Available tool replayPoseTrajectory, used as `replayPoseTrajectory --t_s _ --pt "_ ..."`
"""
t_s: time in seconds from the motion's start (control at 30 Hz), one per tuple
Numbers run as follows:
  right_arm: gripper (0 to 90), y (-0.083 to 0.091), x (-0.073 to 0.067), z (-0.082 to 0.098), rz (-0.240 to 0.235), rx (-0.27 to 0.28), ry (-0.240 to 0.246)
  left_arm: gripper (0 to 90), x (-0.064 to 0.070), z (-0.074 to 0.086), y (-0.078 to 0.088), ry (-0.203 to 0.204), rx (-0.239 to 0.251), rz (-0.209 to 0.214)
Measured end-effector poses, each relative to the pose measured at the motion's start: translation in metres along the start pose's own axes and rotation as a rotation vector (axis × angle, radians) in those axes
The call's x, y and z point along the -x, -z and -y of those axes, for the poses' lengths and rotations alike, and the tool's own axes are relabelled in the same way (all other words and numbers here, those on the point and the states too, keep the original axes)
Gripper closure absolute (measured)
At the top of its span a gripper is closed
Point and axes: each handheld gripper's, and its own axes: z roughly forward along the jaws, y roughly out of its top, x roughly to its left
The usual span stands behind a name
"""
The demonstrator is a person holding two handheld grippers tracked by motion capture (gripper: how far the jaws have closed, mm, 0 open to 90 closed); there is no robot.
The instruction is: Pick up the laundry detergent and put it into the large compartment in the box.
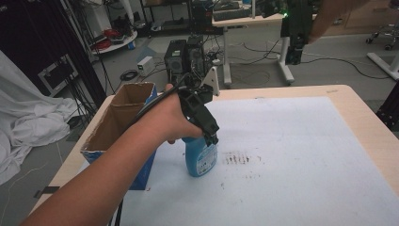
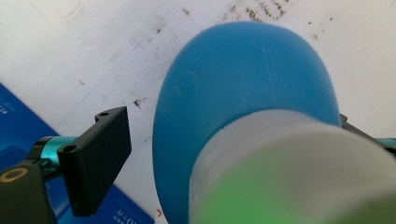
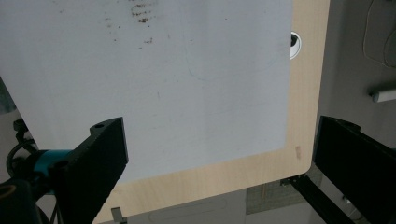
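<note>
Plastic, smooth and rounded, forms the blue spray bottle standing upright on the white mat just beside the open cardboard box. The left gripper straddles its neck, black jaws apart, one clear of the bottle. The right gripper hangs high above the wooden table, jaws spread wide with nothing between them.

My left gripper, matt black plastic, sits over the blue bottle, a smooth, slightly glossy plastic with a paper label. Beside the bottle stands a cardboard box, raw brown and matt inside, printed blue outside. Under the bottle lies a white mat, smooth, matt, smudged brown, on the pale wood-grain table.
</note>
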Motion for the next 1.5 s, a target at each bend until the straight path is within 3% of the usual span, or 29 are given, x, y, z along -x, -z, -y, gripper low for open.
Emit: replayPoseTrajectory --t_s 0.37,1.5 --pt "2.3 -0.0023 0.0 -0.0042 -0.001 -0.002 -0.001 14.3 0.0028 -0.0033 0.0011 -0.017 -0.008 -0.024" --pt "2.3 -0.0041 0.001 -0.0035 0.0 -0.007 -0.008 31.6 0.0063 -0.0059 0.0002 -0.033 -0.015 -0.02"
